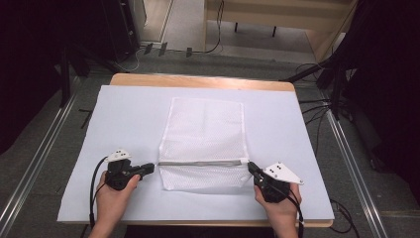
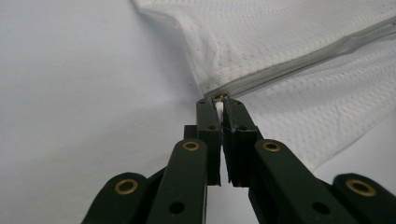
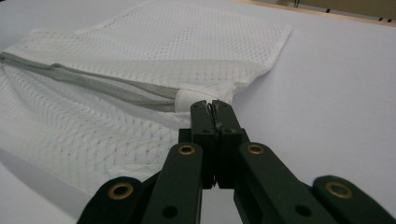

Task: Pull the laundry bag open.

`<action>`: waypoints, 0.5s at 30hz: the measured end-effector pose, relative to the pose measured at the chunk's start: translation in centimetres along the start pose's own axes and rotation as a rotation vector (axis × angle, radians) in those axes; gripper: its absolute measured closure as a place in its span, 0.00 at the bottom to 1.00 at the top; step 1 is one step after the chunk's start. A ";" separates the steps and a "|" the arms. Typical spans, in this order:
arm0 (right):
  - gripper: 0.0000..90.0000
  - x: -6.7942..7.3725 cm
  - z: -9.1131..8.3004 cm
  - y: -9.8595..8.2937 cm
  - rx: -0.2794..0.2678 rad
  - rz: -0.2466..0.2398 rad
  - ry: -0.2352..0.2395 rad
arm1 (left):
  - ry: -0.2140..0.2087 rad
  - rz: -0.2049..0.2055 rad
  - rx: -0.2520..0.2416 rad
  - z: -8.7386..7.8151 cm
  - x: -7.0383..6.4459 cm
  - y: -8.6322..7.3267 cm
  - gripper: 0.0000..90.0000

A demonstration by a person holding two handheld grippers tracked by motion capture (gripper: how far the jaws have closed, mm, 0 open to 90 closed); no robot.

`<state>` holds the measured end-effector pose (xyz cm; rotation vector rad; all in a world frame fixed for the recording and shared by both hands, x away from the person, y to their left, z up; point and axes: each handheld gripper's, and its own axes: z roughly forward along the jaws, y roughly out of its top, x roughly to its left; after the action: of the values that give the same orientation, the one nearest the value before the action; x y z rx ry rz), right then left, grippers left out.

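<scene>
A white mesh bag [image 1: 205, 126] lies flat in the middle of the white-covered table [image 1: 124, 124], with a grey zipper [image 1: 203, 162] running across its near part. My left gripper [image 1: 151, 166] is at the zipper's left end. In the left gripper view its jaws [image 2: 219, 100] are shut on the small metal zipper pull [image 2: 222, 96]. My right gripper [image 1: 250, 166] is at the zipper's right end. In the right gripper view it [image 3: 212, 105] is pinched shut on the bag's edge beside the zipper's white end tab [image 3: 187, 96]. The bag's mesh [image 3: 177, 42] stretches away behind it.
A white sheet covers nearly the whole table, leaving a wooden strip [image 1: 198, 81] at the far edge. Bare sheet lies left and right of the bag. Cables [image 1: 317, 106] and dark stands sit on the floor around the table.
</scene>
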<state>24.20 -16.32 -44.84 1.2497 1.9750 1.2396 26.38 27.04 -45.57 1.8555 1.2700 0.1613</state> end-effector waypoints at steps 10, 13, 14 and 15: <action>1.00 0.0 0.1 -0.2 -0.005 -0.002 0.015 | -0.057 -0.012 -0.047 -0.9 0.3 -1.1 0.92; 1.00 -0.4 0.1 -0.3 -0.010 0.018 0.030 | -0.045 -0.039 -0.135 -1.7 0.3 -1.4 0.64; 1.00 -0.5 0.1 -0.3 -0.006 0.023 0.041 | -0.028 -0.035 -0.160 -2.0 0.1 -1.4 0.54; 0.99 -0.6 0.2 -0.3 0.002 0.037 0.055 | -0.013 -0.023 -0.176 -2.2 0.0 -1.5 0.47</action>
<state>24.45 -16.83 -45.24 1.2715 1.9997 1.3033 24.14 28.44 -45.21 1.6883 1.2275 0.2404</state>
